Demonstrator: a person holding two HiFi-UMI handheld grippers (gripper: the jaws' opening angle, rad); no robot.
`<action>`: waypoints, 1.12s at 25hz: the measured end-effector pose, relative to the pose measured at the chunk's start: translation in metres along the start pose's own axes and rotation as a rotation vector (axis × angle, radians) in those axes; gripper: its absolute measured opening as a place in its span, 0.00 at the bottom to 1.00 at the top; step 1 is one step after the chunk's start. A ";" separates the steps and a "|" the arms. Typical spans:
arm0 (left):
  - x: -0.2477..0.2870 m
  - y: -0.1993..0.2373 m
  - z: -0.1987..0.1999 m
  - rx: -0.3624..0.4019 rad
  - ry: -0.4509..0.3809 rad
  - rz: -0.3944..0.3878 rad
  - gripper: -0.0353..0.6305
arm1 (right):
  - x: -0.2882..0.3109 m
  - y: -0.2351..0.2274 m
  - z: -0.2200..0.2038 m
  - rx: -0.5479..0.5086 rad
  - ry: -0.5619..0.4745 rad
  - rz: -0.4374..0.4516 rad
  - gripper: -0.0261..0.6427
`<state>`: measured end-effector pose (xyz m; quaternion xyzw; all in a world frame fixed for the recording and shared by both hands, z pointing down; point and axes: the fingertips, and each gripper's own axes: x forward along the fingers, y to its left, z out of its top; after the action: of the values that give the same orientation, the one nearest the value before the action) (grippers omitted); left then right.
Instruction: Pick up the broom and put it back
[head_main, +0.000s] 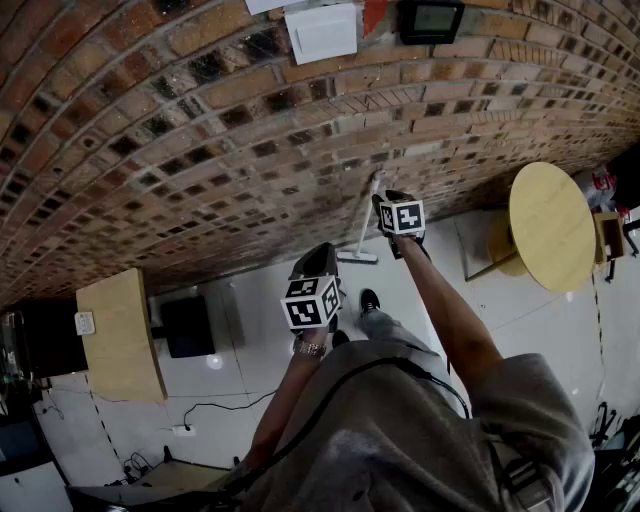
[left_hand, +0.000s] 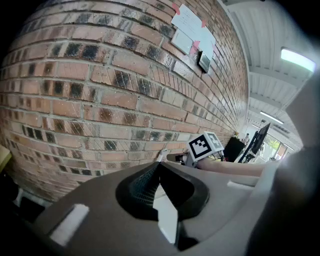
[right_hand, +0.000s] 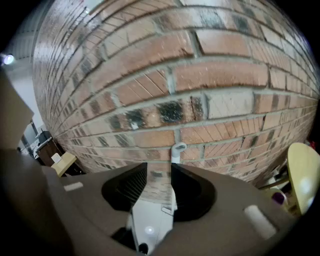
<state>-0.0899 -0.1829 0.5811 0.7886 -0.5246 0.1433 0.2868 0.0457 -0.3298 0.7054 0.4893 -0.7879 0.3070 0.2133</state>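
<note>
A white broom (head_main: 365, 215) leans upright against the brick wall (head_main: 200, 130), its head (head_main: 357, 256) on the white floor. My right gripper (head_main: 383, 200) is at the upper handle. In the right gripper view the thin handle (right_hand: 174, 167) with its hanging loop runs along the inner edge of the right jaw. My right gripper (right_hand: 159, 172) stands open, with brick showing across the rest of the gap. My left gripper (head_main: 320, 252) hangs lower and to the left, away from the broom. In its own view my left gripper (left_hand: 159, 164) is shut on nothing, looking past the broom's tip (left_hand: 161, 156) and the right gripper's marker cube (left_hand: 205, 145).
A round wooden table (head_main: 550, 225) stands to the right by the wall. A wooden cabinet (head_main: 120, 335) and a black box (head_main: 187, 325) sit at the left. A power strip with a cable (head_main: 185, 430) lies on the floor. A white sheet (head_main: 322, 32) hangs on the wall.
</note>
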 end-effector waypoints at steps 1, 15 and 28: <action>0.006 0.000 0.000 -0.006 0.004 0.008 0.01 | 0.015 -0.015 -0.002 0.004 0.031 -0.007 0.23; 0.038 0.028 0.007 -0.065 0.022 0.093 0.01 | 0.101 -0.076 -0.002 0.030 0.143 -0.094 0.19; 0.016 0.021 0.000 -0.007 0.016 0.031 0.01 | 0.042 -0.023 -0.051 -0.104 0.034 -0.014 0.18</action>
<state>-0.1021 -0.2007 0.5963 0.7782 -0.5351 0.1520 0.2916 0.0499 -0.3289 0.7751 0.4778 -0.7956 0.2726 0.2537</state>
